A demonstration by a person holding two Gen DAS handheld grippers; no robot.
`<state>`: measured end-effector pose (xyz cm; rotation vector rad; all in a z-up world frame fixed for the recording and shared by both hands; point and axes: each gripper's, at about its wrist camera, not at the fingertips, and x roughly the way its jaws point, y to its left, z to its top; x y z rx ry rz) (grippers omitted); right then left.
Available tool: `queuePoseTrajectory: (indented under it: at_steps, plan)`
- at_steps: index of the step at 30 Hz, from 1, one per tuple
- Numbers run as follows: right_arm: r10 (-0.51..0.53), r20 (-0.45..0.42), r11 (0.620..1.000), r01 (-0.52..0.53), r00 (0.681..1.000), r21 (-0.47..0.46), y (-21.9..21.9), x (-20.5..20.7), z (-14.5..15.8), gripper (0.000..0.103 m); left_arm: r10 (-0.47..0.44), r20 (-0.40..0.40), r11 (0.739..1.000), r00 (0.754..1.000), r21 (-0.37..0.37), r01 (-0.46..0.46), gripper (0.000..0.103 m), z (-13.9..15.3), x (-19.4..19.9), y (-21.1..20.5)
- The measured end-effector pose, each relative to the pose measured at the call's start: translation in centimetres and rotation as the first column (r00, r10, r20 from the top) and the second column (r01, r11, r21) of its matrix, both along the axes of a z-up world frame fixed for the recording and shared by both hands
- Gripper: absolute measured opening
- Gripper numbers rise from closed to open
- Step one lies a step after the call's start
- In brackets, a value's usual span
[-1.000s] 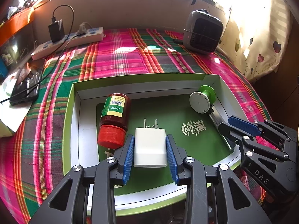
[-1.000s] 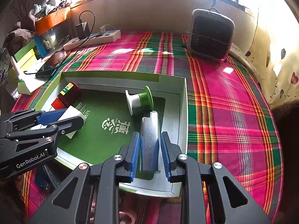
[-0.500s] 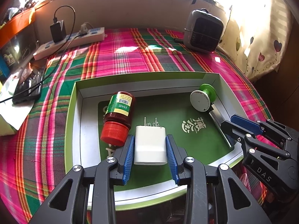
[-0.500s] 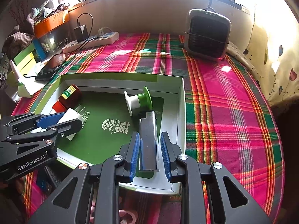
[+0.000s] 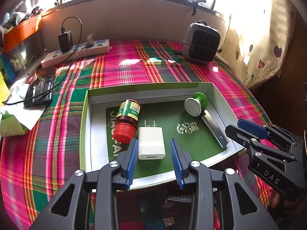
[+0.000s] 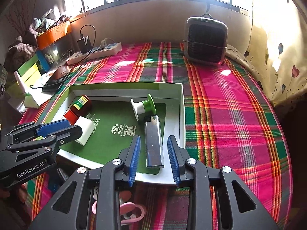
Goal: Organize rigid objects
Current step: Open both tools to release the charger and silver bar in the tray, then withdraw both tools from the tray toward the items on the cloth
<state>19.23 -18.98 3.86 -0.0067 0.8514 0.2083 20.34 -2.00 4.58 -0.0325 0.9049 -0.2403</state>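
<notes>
Progress of the sorting task, seen from both wrist cameras. A shallow green-rimmed box lies on the plaid-covered table and already holds four rigid items. In the left wrist view a red-capped bottle lies on its side at about 9 o'clock of the box's green floor, touching or just beside a white charger at 6 o'clock. A green-and-white spool sits at 2 o'clock, and a metal lighter lies along the 3 o'clock wall.

The left gripper stands with its jaws apart, one on each side of the charger; a gap shows on both sides, so nothing is clamped. The right gripper has its jaws opening around the lighter, with clear space at each pad.

Judged from this layout, both items are set down and released in the box. A pink looped item shows below the right gripper, outside the box; whether it belongs to the task cannot be told.
</notes>
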Motion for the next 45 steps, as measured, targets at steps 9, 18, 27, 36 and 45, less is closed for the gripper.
queuePoseTrajectory:
  at_steps: [9,18,27,36,45]
  plan:
    - [-0.022,0.037,0.999,0.021,0.999,0.031,-0.3,-2.7,1.5,0.038,0.004,0.045,0.999,0.999,-0.043,-0.002,0.035,1.3,-3.1,1.3]
    - [-0.079,0.041,0.996,0.077,0.996,0.049,-1.4,-6.0,1.5,0.045,0.049,0.054,0.994,0.997,-0.098,-0.043,0.038,1.1,-6.4,4.8]
    - [-0.111,-0.024,0.992,0.113,0.994,0.063,-1.0,-8.5,-1.0,0.047,0.072,0.016,0.99,0.997,-0.124,-0.069,0.038,-0.5,-8.1,8.2]
    - [-0.15,-0.07,0.985,0.155,0.986,0.075,0.3,-8.5,-2.4,0.051,0.028,-0.031,0.988,0.999,-0.15,-0.032,0.038,-1.8,-8.1,9.3]
    - [-0.184,-0.071,0.975,0.191,0.98,0.113,1.0,-8.0,-2.5,0.051,-0.029,-0.071,0.991,0.997,-0.131,0.02,0.038,-2.7,-8.1,9.0]
